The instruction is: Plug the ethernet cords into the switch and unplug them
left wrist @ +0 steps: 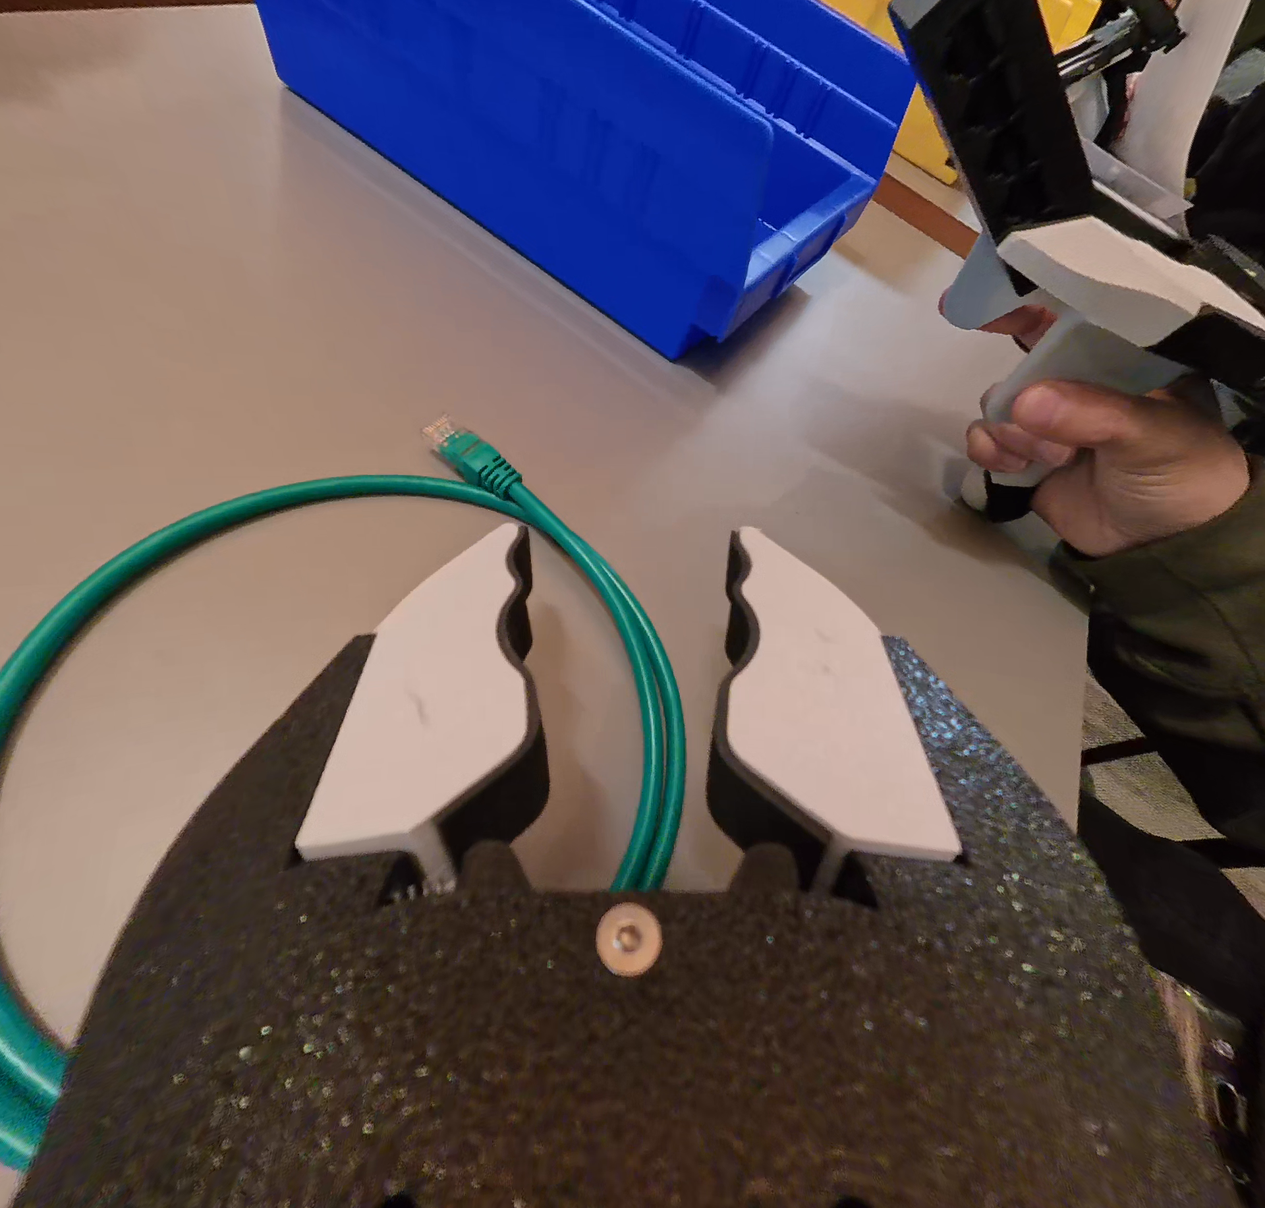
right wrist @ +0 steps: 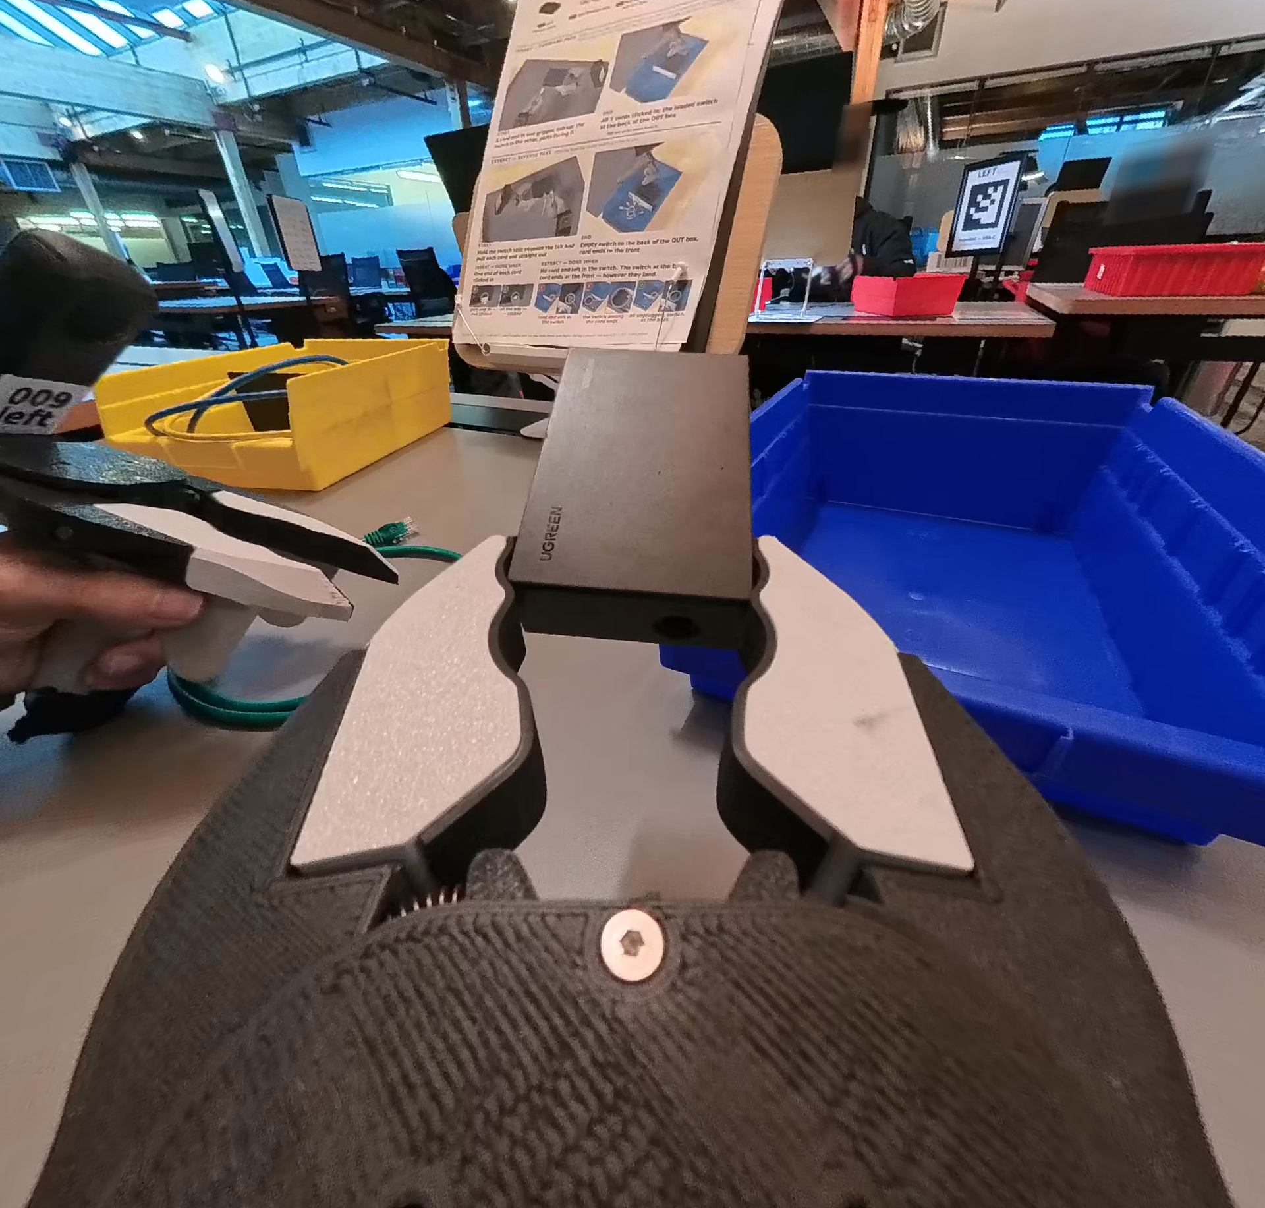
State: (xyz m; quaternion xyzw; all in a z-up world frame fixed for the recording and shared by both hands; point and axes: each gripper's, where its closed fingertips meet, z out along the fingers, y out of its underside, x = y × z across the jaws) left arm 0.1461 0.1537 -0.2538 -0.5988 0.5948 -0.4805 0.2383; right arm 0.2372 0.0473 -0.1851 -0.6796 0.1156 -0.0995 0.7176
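Left wrist: my left gripper (left wrist: 630,545) gapes empty over the green cord (left wrist: 636,634); its plug (left wrist: 472,453) lies just ahead-left, pointing away. Right wrist: my right gripper (right wrist: 633,552) clamps the switch (right wrist: 636,483) aloft, long axis forward.

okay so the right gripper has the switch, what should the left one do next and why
Probably ease the open left gripper forward to the green cord's plug and close on it. The right gripper already grips the black switch above the table, while the plug lies loose just beyond the left fingertips.
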